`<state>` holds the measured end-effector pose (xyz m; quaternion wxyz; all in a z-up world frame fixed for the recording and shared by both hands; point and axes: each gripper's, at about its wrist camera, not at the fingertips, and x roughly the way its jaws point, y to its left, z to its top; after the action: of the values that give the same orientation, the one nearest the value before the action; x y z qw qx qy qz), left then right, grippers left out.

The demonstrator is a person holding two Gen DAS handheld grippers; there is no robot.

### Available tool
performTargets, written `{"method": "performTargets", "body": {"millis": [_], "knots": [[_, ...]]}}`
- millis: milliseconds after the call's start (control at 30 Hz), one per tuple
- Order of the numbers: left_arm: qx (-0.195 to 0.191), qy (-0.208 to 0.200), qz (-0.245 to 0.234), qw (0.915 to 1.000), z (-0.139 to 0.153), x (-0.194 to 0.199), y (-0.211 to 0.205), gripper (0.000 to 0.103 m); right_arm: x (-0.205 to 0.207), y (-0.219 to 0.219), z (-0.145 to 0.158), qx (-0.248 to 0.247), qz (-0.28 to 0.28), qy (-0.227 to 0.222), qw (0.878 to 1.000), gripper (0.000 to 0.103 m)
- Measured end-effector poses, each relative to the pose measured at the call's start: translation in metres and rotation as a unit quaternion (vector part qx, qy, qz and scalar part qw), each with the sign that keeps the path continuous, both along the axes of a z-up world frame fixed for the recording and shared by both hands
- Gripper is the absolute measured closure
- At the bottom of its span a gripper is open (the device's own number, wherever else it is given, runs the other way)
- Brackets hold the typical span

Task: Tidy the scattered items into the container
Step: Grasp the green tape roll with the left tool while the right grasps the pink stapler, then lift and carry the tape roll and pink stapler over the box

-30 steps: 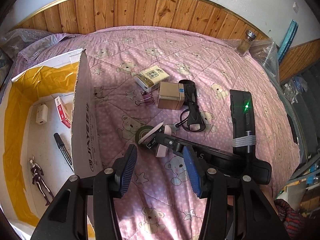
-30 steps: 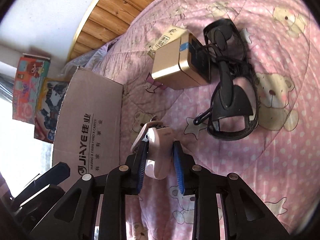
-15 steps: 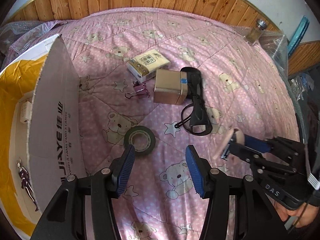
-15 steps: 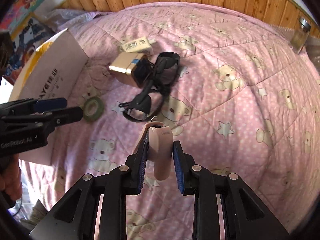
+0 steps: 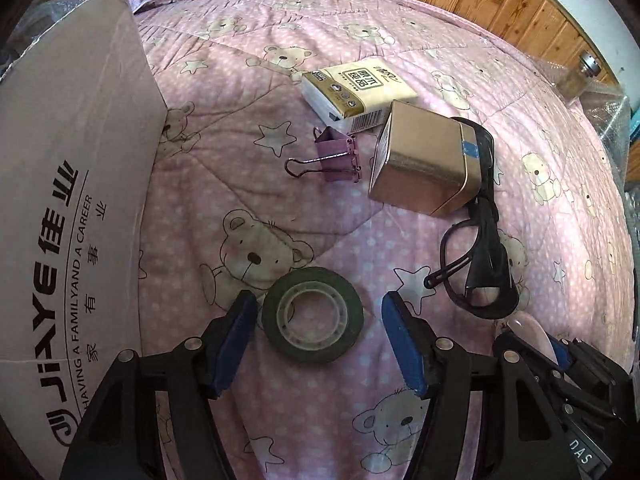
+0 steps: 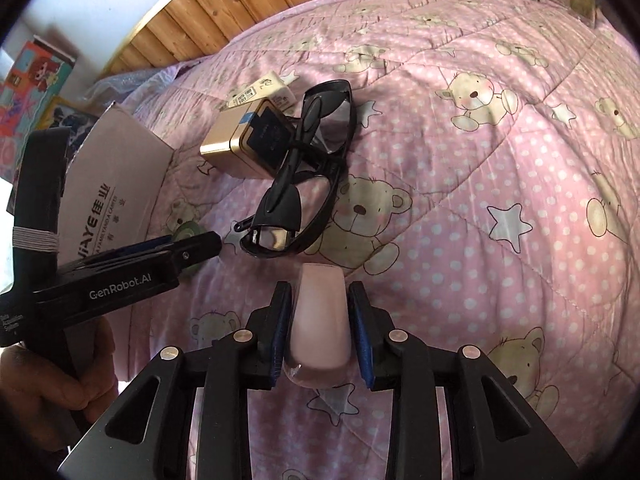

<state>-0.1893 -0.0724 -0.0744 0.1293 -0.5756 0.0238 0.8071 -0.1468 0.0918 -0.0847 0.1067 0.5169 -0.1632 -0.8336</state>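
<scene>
Our left gripper [image 5: 316,320] is spread wide around the green tape roll [image 5: 313,315], one finger each side, neither pad touching it. The roll lies flat on the pink teddy quilt [image 5: 400,60], right beside the cardboard box [image 5: 72,184] wall. Our right gripper [image 6: 320,328] is clamped on a pale pink razor [image 6: 320,320]. Further out we've got a purple binder clip [image 5: 336,156], gold tin [image 5: 420,164], tissue pack [image 5: 356,96] and black glasses [image 5: 480,240], all on the quilt.

A pink quilt [image 5: 360,40] with bears and stars carries dark-green tape roll [image 5: 313,316], purple binder clip [image 5: 340,154], gold tin [image 5: 424,164], black glasses [image 5: 484,240].
</scene>
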Motion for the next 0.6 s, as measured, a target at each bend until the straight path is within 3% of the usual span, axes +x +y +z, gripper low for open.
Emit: {"method": "performTargets", "body": {"millis": [67, 100, 600], "knots": [[-0.014, 0.014, -0.009, 0.9998, 0.000, 0.003, 0.001, 0.053, 0.003, -0.001, 0.001, 0.003, 0.001, 0.001, 1.000, 0.072], [-0.012, 0.018, -0.014, 0.9997, 0.001, 0.004, 0.000, 0.053, 0.003, -0.002, 0.002, 0.004, 0.001, 0.002, 1.000, 0.076], [0.040, 0.028, -0.038, 0.9981, 0.028, 0.037, -0.005, 0.054, 0.012, 0.002, 0.024, 0.000, -0.009, 0.023, 1.000, 0.076]]}}
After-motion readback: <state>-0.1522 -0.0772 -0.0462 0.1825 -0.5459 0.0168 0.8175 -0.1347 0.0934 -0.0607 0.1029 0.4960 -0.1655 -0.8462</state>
